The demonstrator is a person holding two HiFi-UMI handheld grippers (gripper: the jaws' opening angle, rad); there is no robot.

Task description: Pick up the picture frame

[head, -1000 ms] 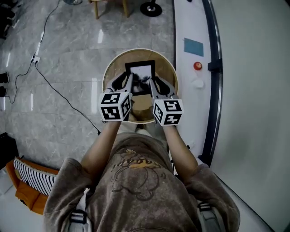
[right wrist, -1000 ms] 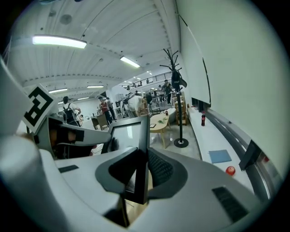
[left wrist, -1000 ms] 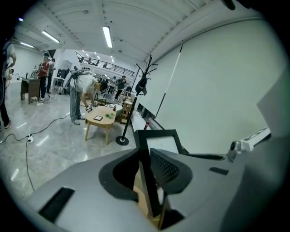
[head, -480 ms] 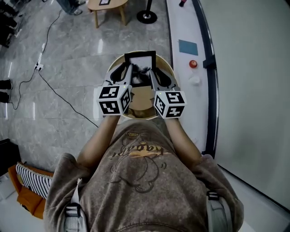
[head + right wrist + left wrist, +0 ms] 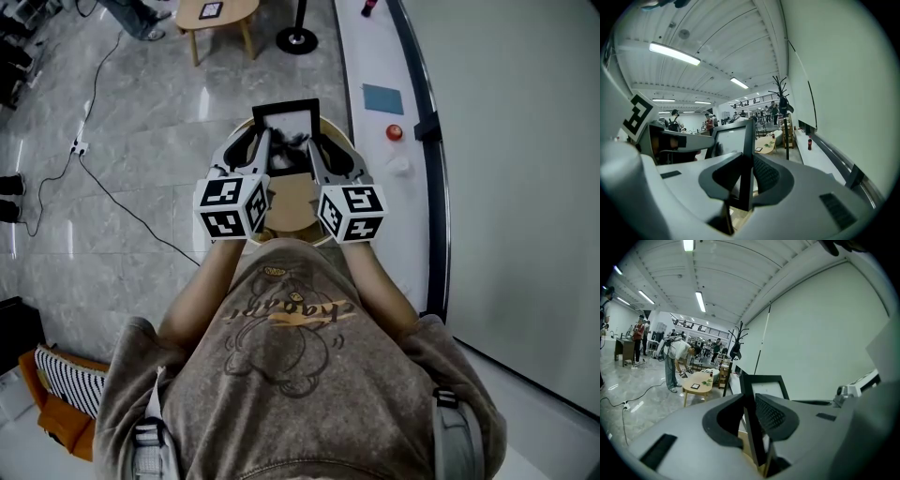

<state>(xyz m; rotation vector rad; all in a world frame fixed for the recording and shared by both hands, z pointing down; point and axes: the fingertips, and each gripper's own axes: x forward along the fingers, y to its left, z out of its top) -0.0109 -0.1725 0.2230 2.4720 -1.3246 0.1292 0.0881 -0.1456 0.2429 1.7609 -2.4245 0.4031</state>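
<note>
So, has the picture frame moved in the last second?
Yes, upward: the picture frame sat inside the far rim of the round table; now its top edge pokes past that rim.

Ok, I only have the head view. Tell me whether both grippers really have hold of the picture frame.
Observer: In the left gripper view, the left gripper has both pads pressed against one black side bar of the picture frame.
Operator: Now check the right one.
Observer: In the right gripper view, the right gripper is clamped on the opposite side bar, a pad on each face of it.
</note>
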